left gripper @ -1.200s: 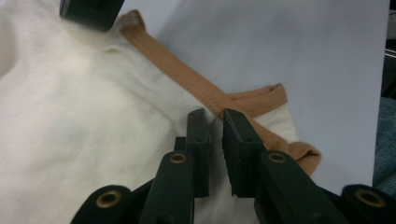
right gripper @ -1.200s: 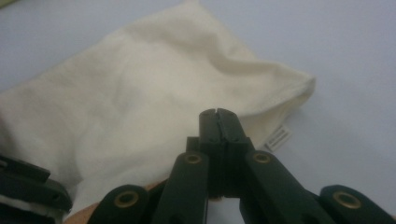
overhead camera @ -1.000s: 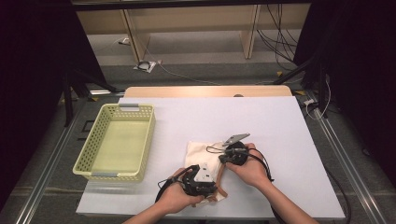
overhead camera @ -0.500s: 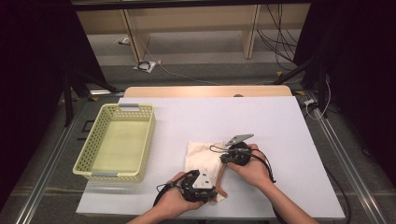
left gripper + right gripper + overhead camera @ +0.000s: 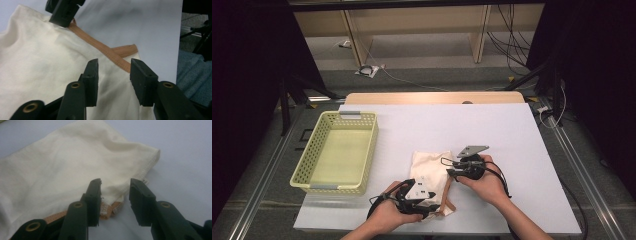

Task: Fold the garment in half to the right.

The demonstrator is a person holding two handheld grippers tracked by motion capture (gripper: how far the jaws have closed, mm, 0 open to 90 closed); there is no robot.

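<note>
Counts first: one cream cloth bag (image 5: pixel 432 170), one yellow mesh basket (image 5: pixel 337 152), two grippers, one white table (image 5: pixel 512 130). Bag lies flat on the table near the front edge, right of the basket and clear of it, with a tan strap (image 5: pixel 448 200) running along its near right side.

Left gripper (image 5: pixel 428 204) sits at the bag's front corner, right gripper (image 5: pixel 451 171) at the bag's right edge, each in one of the person's hands. Both sets of jaws have just been opening and now stand apart with a clear gap. In the left gripper view the left gripper (image 5: pixel 113 75) has cream cloth and the tan strap (image 5: pixel 110 51) lying in that gap, pads not pressing on them. In the right gripper view the right gripper (image 5: pixel 115 195) has the bag's hemmed edge (image 5: pixel 147 162) ahead of its tips; whether the left pad brushes the cloth is hard to tell, probably not.

View differences: high view gives the basket, the table layout and both hands. Left gripper view gives the strap crossing itself in two tan bands, plus the other gripper's black tip (image 5: pixel 63 12) at the far end of the strap. Right gripper view gives small labels (image 5: pixel 106 207) and tan strap (image 5: pixel 60 216) poking out beneath the bag's edge.
</note>
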